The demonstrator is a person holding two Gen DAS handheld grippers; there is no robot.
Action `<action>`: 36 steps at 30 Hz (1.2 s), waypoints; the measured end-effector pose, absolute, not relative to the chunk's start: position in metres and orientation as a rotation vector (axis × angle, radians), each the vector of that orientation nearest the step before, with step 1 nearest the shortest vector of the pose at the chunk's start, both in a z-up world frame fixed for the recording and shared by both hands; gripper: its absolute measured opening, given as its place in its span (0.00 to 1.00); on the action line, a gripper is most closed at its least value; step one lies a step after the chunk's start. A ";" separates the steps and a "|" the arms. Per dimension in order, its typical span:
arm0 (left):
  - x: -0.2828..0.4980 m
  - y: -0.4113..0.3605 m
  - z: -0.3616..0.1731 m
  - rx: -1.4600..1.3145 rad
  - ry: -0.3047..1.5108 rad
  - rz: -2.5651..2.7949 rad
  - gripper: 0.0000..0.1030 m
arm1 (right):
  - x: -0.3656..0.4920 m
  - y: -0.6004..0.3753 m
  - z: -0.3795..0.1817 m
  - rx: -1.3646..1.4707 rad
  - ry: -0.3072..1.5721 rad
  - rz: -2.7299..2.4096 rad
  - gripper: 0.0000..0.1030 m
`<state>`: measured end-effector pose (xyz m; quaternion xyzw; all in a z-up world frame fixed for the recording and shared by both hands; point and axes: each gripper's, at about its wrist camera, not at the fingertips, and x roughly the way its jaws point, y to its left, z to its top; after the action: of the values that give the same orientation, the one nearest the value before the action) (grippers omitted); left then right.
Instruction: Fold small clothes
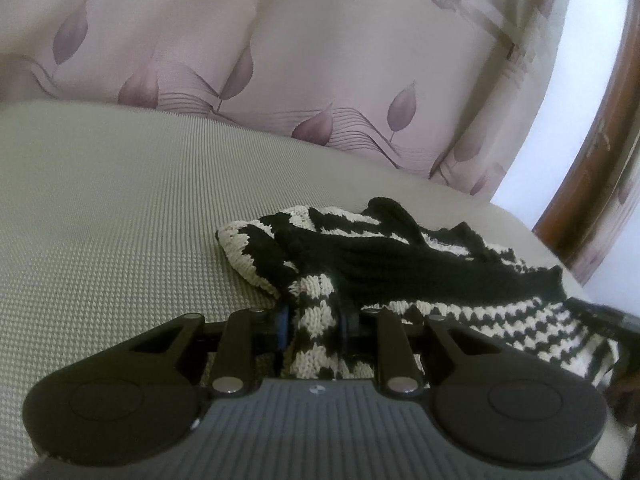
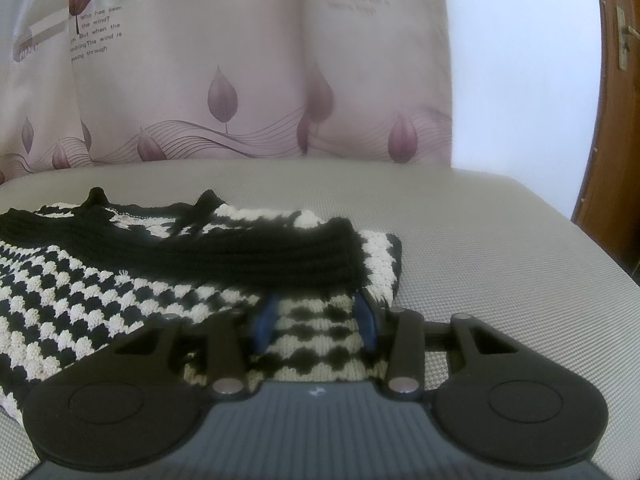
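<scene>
Each gripper had a ribbed grey body marked by a small white logo at its front edge. The left gripper (image 1: 314,326) and the right gripper (image 2: 316,320) both carried two round matte-black discs, black linkage arms pinned with silver rivets, and blue-padded fingers (image 2: 266,320). No hand, sleeve or cable showed.

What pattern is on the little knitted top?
Black-and-cream checks on the knitted top, with a plain black band; right wrist view shows it best.

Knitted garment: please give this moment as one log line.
left gripper: shut on knitted garment | right gripper: open around its edge | surface: grey cushion
</scene>
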<state>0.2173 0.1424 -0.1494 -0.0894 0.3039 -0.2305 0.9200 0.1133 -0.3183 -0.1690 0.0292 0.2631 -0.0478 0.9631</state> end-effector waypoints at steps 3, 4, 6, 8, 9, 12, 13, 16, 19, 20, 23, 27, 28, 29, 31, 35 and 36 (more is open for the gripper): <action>0.217 0.137 -0.150 -0.154 0.616 -0.462 0.24 | 0.113 -0.318 -0.169 0.061 0.533 -0.095 0.41; 0.217 0.136 -0.149 -0.149 0.615 -0.458 0.24 | 0.113 -0.318 -0.168 0.063 0.532 -0.095 0.41; 0.217 0.136 -0.150 -0.145 0.616 -0.453 0.25 | 0.113 -0.318 -0.168 0.064 0.532 -0.095 0.41; 0.217 0.136 -0.150 -0.141 0.616 -0.449 0.25 | 0.112 -0.319 -0.167 0.069 0.531 -0.093 0.41; 0.217 0.135 -0.150 -0.137 0.616 -0.447 0.25 | 0.112 -0.319 -0.167 0.072 0.531 -0.091 0.41; 0.216 0.137 -0.150 -0.132 0.616 -0.444 0.26 | 0.112 -0.320 -0.167 0.079 0.531 -0.088 0.41; 0.217 0.136 -0.150 -0.131 0.617 -0.442 0.26 | 0.112 -0.320 -0.167 0.081 0.531 -0.086 0.41; 0.217 0.134 -0.150 -0.120 0.616 -0.435 0.26 | 0.112 -0.321 -0.166 0.087 0.531 -0.083 0.42; 0.216 0.133 -0.150 -0.107 0.614 -0.431 0.26 | 0.111 -0.322 -0.166 0.094 0.531 -0.077 0.42; 0.216 0.133 -0.149 -0.102 0.613 -0.430 0.26 | 0.111 -0.322 -0.166 0.096 0.531 -0.075 0.43; 0.216 0.132 -0.150 -0.093 0.613 -0.428 0.26 | 0.111 -0.324 -0.166 0.107 0.532 -0.064 0.46; 0.217 0.129 -0.148 -0.085 0.622 -0.415 0.26 | 0.111 -0.325 -0.166 0.113 0.530 -0.055 0.48; 0.218 0.129 -0.147 -0.094 0.634 -0.408 0.26 | 0.111 -0.325 -0.166 0.114 0.530 -0.054 0.48; 0.219 0.129 -0.146 -0.104 0.646 -0.398 0.25 | 0.111 -0.325 -0.166 0.116 0.530 -0.053 0.48; 0.222 0.125 -0.140 -0.110 0.678 -0.378 0.23 | 0.110 -0.325 -0.166 0.119 0.530 -0.051 0.48; 0.226 0.111 -0.124 -0.076 0.734 -0.331 0.21 | 0.110 -0.326 -0.166 0.128 0.527 -0.044 0.50; 0.226 0.107 -0.119 -0.070 0.744 -0.316 0.20 | 0.110 -0.327 -0.166 0.131 0.526 -0.041 0.53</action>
<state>0.2259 0.1075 -0.1185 -0.0341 0.3621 -0.1536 0.9188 0.1097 -0.3268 -0.1656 0.0646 0.2597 -0.0201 0.9633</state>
